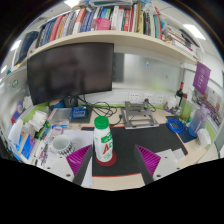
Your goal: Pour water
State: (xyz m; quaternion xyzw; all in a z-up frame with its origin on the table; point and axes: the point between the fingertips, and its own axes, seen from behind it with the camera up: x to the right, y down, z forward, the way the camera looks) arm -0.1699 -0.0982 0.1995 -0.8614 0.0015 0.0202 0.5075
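A white plastic bottle (103, 140) with a green cap and a red-and-green label stands upright on a dark red coaster (105, 158) on a black mat (120, 150). My gripper (113, 160) is open, its two purple pads (148, 157) spread wide at either side. The bottle stands between the fingers, nearer the left one (80, 160), with a gap at each side. No cup or other vessel for the water shows clearly near the bottle.
A dark monitor (68, 72) stands behind on the left, under a shelf of books (100, 20). Green cables (125, 106), a black box (135, 118), a white cup (60, 145), blue items (177, 126) and clutter crowd the desk on both sides.
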